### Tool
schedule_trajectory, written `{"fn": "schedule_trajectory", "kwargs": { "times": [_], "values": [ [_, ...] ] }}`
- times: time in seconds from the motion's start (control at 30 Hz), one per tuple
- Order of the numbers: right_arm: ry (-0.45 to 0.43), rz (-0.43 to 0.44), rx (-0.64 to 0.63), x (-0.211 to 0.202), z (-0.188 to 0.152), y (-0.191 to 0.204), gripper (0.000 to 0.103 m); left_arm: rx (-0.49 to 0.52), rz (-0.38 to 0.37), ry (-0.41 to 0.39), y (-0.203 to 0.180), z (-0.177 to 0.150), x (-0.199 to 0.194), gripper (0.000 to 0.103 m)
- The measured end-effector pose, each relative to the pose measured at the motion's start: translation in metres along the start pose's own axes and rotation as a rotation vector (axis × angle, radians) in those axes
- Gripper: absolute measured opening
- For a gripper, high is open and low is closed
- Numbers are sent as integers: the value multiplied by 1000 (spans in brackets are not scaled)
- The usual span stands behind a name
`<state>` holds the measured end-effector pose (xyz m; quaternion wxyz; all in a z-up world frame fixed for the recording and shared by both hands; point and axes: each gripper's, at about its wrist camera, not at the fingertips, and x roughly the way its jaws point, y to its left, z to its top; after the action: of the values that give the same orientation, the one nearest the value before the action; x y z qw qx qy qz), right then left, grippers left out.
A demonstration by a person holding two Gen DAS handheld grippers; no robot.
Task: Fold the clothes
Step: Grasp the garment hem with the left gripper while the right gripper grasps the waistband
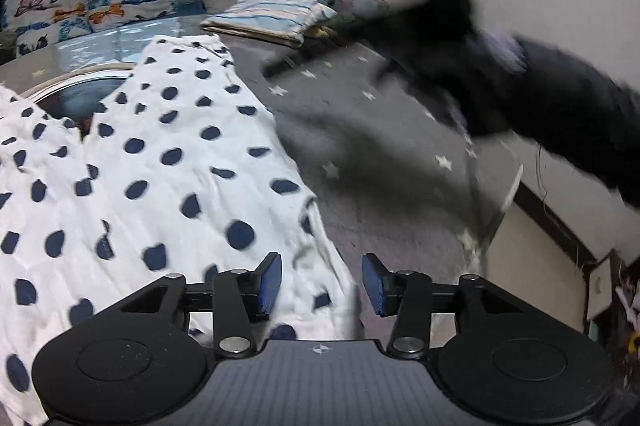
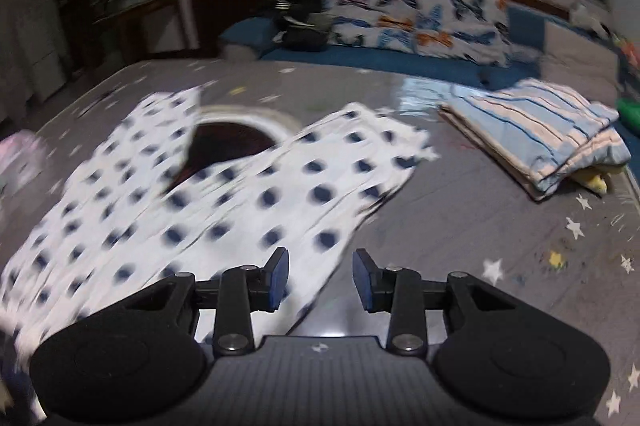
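Bedsheet (image 2: 460, 218), grey with stars, is lying bare to the right of the white dotted cloth (image 2: 248, 194), whose right edge is running between both claws. Left claw (image 1: 322, 284) and right claw (image 2: 320, 280) are standing open, gripping nothing. Cloth is lying spread and wrinkled

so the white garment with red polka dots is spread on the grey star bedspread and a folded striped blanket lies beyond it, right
Not quite: the dots on the white garment are dark blue, not red, as the right wrist view shows. It does lie on the grey star bedspread, with the folded striped blanket beyond.
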<state>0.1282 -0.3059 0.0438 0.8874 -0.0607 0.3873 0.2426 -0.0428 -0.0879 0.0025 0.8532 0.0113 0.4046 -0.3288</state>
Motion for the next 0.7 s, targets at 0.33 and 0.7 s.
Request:
{"fn": "schedule_trajectory", "kwargs": {
  "times": [0.33, 0.7],
  "values": [
    [2, -51, 138, 77, 49, -56, 35, 53, 12, 28, -9, -11, 15, 46],
    [-5, -79, 224, 141, 73, -84, 35, 80, 19, 33, -9, -12, 18, 38]
  ]
}}
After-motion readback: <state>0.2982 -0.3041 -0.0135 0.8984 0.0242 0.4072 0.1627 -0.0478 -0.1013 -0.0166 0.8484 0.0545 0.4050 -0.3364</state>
